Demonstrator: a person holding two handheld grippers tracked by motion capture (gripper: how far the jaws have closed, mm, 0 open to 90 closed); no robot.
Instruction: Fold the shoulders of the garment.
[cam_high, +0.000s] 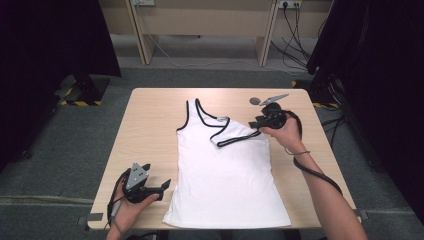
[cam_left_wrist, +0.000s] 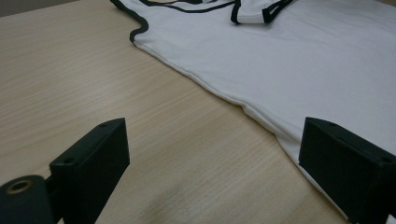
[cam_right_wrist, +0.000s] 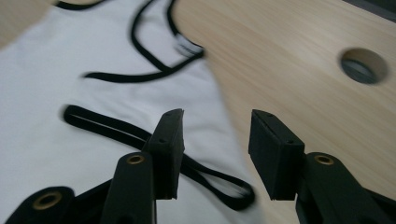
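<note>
A white tank top (cam_high: 225, 175) with black trim lies flat on the wooden table (cam_high: 150, 125), hem toward the near edge. Its right shoulder strap (cam_high: 235, 138) is folded inward over the chest. My right gripper (cam_high: 256, 125) hovers at the shirt's upper right edge, open. In the right gripper view its jaws (cam_right_wrist: 215, 140) stand apart above the black strap loop (cam_right_wrist: 116, 130) with nothing between them. My left gripper (cam_high: 167, 185) rests near the table's front left, beside the shirt's lower left side. It is open (cam_left_wrist: 215, 154) over bare wood, the shirt's edge (cam_left_wrist: 303, 60) just past its right jaw.
A round cable hole (cam_high: 255, 101) sits in the table beyond the right gripper, also in the right gripper view (cam_right_wrist: 363, 65). A wooden desk (cam_high: 205, 20) and floor cables stand behind. Dark curtains and stand feet (cam_high: 82, 92) flank the table.
</note>
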